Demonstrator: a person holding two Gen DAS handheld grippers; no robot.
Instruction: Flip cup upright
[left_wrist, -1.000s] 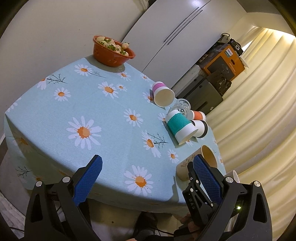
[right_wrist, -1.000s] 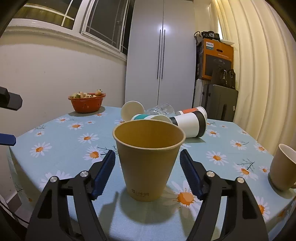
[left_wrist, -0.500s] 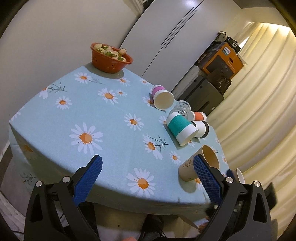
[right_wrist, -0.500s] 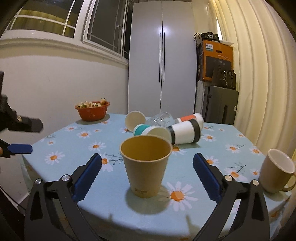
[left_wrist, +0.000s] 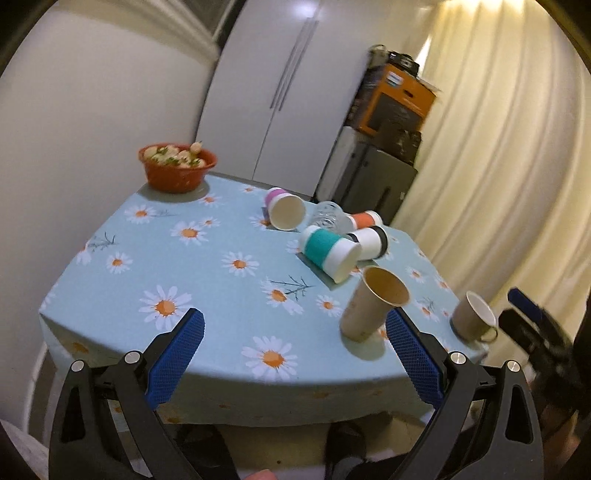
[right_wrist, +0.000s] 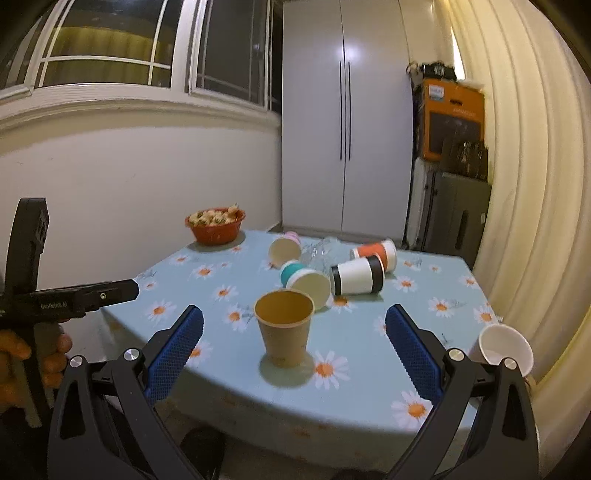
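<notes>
Both grippers (left_wrist: 293, 354) (right_wrist: 293, 354) hanging wide open and empty off the table (right_wrist: 369, 387) edge, leaving brown cup (right_wrist: 284, 334) standing upright, unheld

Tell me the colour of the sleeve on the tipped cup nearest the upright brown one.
Teal, on a white cup; clearest in the left wrist view.

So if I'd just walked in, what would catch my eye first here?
Probably the brown paper cup standing upright alone near the front edge of the daisy-print tablecloth. Behind it, a jumble of paper cups lies tipped over mid-table, a teal-banded cup nearest. An orange bowl of food sits at the far left corner.
</notes>
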